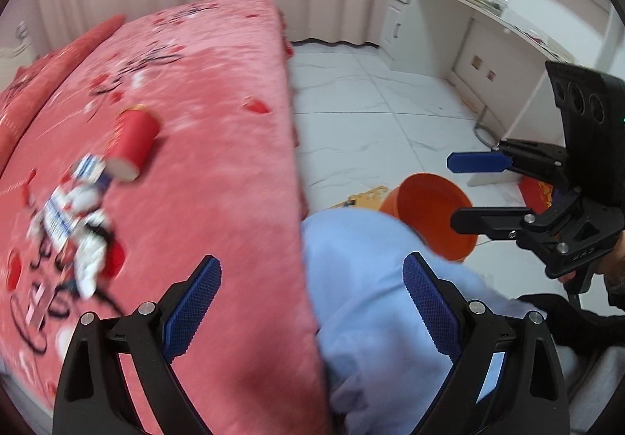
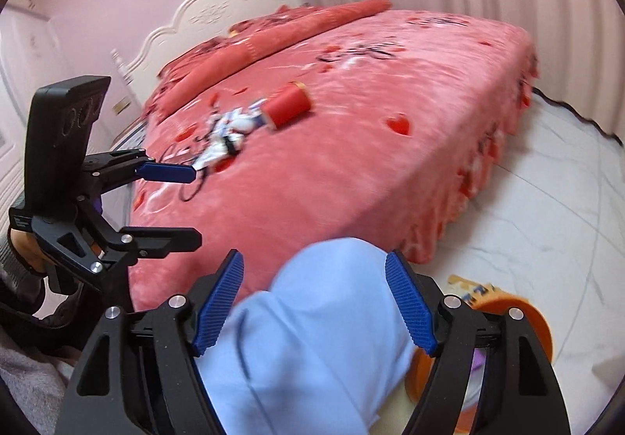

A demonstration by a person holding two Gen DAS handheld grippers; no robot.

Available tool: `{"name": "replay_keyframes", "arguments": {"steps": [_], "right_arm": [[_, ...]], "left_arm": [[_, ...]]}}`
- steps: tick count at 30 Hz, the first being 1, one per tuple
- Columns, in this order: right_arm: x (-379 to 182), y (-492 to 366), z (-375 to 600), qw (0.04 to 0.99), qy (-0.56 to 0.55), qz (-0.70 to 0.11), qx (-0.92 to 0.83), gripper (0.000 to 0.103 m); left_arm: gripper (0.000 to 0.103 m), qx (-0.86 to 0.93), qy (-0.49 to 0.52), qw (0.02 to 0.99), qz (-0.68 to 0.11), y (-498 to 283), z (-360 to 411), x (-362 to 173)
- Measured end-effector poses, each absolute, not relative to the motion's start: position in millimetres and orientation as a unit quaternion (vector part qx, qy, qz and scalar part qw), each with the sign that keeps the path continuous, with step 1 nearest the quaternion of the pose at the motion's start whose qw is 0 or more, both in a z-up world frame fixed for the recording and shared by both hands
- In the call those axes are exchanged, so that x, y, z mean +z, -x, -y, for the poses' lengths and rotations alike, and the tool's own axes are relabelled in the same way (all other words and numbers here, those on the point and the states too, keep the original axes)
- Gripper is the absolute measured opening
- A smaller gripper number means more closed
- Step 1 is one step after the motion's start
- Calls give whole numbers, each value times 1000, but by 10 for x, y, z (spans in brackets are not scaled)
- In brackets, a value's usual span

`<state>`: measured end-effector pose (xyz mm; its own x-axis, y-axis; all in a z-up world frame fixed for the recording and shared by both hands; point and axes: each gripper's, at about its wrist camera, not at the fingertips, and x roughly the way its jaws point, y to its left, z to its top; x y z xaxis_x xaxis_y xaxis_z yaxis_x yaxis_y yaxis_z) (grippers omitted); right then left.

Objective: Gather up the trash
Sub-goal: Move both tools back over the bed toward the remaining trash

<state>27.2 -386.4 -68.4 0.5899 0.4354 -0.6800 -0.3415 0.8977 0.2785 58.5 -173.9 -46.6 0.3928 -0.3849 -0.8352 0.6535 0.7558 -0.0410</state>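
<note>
Both my claws were spread wide and empty. Left claw hung over the bed's near edge with my blue-trousered knee below it; right claw hung over the same knee.

View differences:
- Left wrist only: white tabletop and shelves at 1 o'clock; the right claw seen from the side at 3 o'clock, above the orange bin standing on the tiled floor.
- Right wrist only: white headboard and rolled red bedding at 11 o'clock; the left claw seen from the side at 9 o'clock. The orange bin showed only as a rim at 4 o'clock, mostly behind my own claw.

Trash, both on the pink bed cover, well short of either claw:
- Red paper cup on its side. In the left view its long axis ran from 1 to 7 o'clock, white base at the 7 end. In the right view the cup ran 2 to 8.
- Crumpled white-and-blue wrapper, touching the cup's base end and trailing away toward 7 o'clock; motion-blurred, print unreadable. Right view: wrapper at 8 o'clock of the cup.
</note>
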Motion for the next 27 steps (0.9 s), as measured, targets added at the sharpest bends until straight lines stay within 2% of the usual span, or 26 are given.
{"name": "replay_keyframes", "arguments": {"steps": [14,27], "right_arm": [[-683,-771,2664,857,-2,-408,315,75],[-788,-1566,1893,838,9,-421,347,75]], "left_arm": [[93,-208,-78,852,-474,-643,434,-494],[93,-205,-74,856,-469,-1244,-182,-507]]}}
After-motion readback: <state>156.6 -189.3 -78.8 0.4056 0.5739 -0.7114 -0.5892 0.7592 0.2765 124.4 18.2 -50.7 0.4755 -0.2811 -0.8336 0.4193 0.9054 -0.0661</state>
